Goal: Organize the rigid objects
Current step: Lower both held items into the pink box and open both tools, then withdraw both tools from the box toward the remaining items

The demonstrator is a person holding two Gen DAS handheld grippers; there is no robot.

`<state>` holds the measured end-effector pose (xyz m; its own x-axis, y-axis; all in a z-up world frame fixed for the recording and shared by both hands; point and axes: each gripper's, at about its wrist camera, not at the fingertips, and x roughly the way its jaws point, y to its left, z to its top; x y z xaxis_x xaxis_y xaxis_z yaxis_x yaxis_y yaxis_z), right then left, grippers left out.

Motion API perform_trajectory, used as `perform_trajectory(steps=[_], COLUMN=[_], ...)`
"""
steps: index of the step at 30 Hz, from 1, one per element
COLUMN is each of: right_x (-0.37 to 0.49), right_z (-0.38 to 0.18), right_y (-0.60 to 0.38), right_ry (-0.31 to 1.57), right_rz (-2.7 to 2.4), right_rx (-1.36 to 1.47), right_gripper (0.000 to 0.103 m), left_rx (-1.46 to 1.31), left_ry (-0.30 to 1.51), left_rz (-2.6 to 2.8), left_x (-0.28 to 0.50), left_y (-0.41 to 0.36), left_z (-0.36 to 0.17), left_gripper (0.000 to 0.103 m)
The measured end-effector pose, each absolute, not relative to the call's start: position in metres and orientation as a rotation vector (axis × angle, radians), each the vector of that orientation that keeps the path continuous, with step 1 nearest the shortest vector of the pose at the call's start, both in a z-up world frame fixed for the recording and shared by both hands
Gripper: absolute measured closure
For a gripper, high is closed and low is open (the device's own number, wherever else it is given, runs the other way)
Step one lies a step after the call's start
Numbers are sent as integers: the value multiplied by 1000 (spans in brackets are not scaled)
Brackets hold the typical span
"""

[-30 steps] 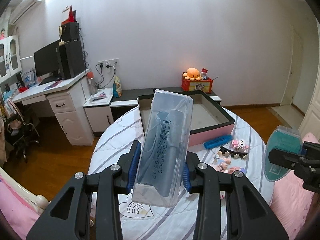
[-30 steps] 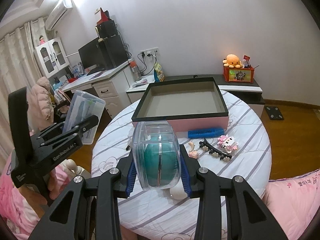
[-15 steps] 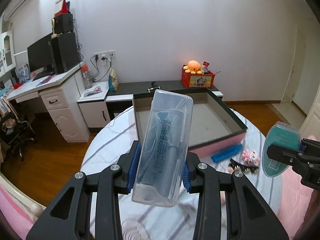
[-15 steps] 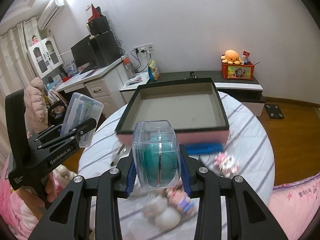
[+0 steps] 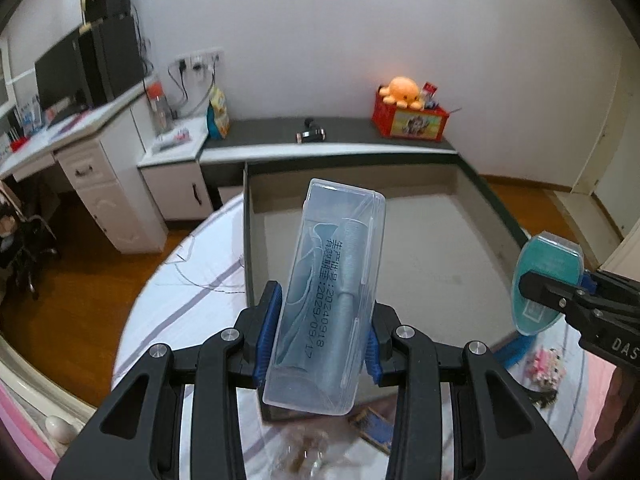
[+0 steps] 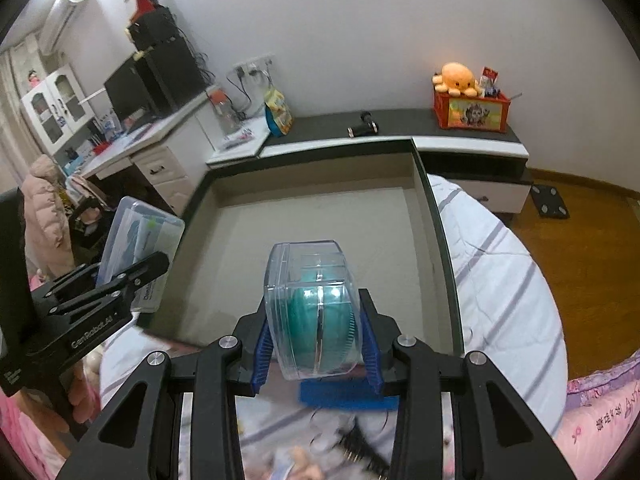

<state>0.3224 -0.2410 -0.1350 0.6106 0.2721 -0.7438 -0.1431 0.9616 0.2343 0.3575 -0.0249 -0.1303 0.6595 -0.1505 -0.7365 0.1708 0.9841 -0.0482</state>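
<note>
Rigid objects, two in hand, none yet in the box. Long clear case (image 5: pixel 326 296) with a toothbrush-like item inside, clamped upright between the blue pads of the left claw (image 5: pixel 320 340), hanging over the near left part of the open box (image 5: pixel 496 208). Rounded clear case (image 6: pixel 312 308) with a teal item inside, pinched the same way by the right claw (image 6: pixel 316 344), poised above the box's near edge, toward the middle. Both claws narrowed onto their loads, pads pressing on the case walls; neither case touching the box floor.

Box floor bare as far as visible: nothing stored so far. Box itself at the far edge of the round desk (image 6: pixel 500 264), striped cloth beneath.

Left to do, judging by the layout: lower and release both cases inside, then fetch the rest. Blue flat piece (image 6: pixel 348 396) just outside the box's near wall, below the right claw. Dark comb-like clip (image 6: pixel 360 456) and small pink trinkets (image 5: pixel 546 362) nearer the desk's front edge, blurred, kinds hard to tell. Early stage overall, first two placements pending.
</note>
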Motion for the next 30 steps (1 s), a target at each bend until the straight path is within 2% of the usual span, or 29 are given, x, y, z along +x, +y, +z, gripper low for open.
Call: perform_trajectory(steps=[6,8,10,12,13,21,27,30], right_x=[359,366,368,365,365,339,284,249], right_z=[-163,-170,-171,-168,-166,-138,-102,-87], right_y=[-242,-243,-244,-245,-246,-247,-240,-235], right_ry=[981,1024,1039,1021,1010,944,850,809], right_rz=[235,215,204,196,193,177,177,178], right_rx=[148,143,143,139,138,130,115,102], right_gripper=[64,61,41,30,27,27,27,27], left_rx=[-6,-17,-13,-22,-12,28,37,50], left_ry=[913,921,905,889,884,833,741,679], left_rz=[-186,-200,-217,-252,-250,-205,-166,-140], left_x=[378,380,378,376,373,349,301,262], left_y=[-19,-18,-18,-19,-21,-17,-4,4], left_z=[-153,-155,-151,-149,-148,-133,-104,-88], left_gripper=[64,60,39,30,29,28,28,23])
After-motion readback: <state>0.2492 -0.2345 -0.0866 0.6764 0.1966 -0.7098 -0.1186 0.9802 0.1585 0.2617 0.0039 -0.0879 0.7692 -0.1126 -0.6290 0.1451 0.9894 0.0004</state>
